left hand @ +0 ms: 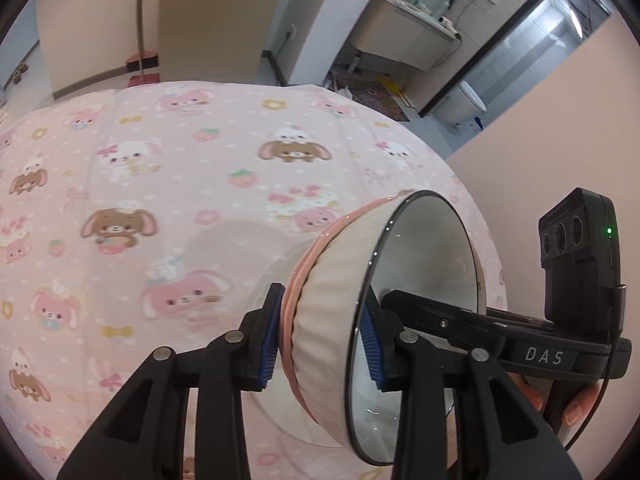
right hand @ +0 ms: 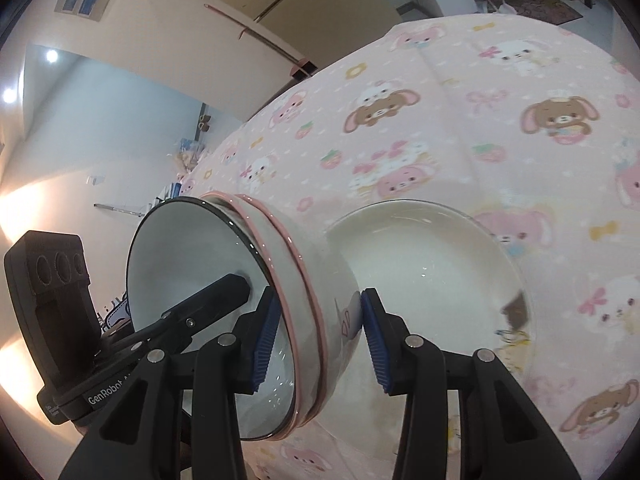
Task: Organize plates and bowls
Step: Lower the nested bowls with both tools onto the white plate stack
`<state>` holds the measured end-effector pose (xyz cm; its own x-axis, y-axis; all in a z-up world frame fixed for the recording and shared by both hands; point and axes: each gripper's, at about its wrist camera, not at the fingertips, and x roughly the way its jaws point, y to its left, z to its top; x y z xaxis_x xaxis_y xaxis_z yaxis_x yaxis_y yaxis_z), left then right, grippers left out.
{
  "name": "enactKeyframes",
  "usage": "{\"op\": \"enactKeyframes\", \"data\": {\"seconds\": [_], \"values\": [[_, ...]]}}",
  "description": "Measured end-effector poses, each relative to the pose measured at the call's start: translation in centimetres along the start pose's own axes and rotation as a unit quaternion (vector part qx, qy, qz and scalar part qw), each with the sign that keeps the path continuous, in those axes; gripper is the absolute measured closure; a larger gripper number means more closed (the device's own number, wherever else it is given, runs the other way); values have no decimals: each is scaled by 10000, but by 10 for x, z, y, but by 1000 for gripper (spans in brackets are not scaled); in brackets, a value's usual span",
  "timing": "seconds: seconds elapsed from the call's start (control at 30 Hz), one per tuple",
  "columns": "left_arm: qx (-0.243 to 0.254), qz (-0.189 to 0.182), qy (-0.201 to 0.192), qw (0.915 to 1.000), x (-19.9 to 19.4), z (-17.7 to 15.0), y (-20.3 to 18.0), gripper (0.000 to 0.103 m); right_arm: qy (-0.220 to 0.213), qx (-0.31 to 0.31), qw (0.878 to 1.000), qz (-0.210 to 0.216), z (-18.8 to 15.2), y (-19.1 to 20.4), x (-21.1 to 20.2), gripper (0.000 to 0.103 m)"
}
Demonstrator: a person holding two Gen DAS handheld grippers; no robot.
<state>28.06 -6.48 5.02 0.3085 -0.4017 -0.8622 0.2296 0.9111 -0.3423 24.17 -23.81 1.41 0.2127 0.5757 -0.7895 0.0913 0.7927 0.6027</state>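
A stack of nested white bowls with pink rims, the inner one dark-rimmed (left hand: 332,320), is tipped on its side above a white plate (right hand: 432,264) on the pink cartoon tablecloth. My left gripper (left hand: 320,344) is shut on the stack's wall, one blue pad (left hand: 270,344) outside and one inside. My right gripper (right hand: 318,344) is shut on the same stack (right hand: 304,292) from the opposite side, pads on either side of the wall. Each gripper shows in the other's view, reaching into the bowl's mouth.
The table with its tablecloth (left hand: 160,184) stretches away to the left and back. A peach wall (left hand: 560,128) stands close on the right. Beyond the table are a fridge (left hand: 216,24) and a bathroom doorway (left hand: 520,48).
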Motion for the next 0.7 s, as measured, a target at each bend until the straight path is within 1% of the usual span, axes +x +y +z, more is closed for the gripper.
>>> {"op": "enactKeyframes", "data": {"seconds": [0.1,0.2,0.27,0.4,0.6,0.63,0.7], "values": [[-14,-7,41,10000,8,-5,-8,69,26,97,9999,53,-7,-16,-7,59],[73,113,133,9998,15,-11,-15,70,100,157,9998,61,-14,-28,-6,59],[66,124,140,9998,17,-15,-16,70,151,201,9996,114,-18,-35,-3,59],[37,129,117,9998,16,-19,-15,70,229,195,9995,134,-25,-38,3,59],[111,270,143,9995,21,-25,-17,69,315,238,9992,71,-30,-43,15,59],[104,274,122,9995,23,-25,-17,71,305,258,9992,76,-31,-45,16,59],[70,186,123,9997,22,-26,-15,71,231,260,9994,80,-31,-46,15,59]]}}
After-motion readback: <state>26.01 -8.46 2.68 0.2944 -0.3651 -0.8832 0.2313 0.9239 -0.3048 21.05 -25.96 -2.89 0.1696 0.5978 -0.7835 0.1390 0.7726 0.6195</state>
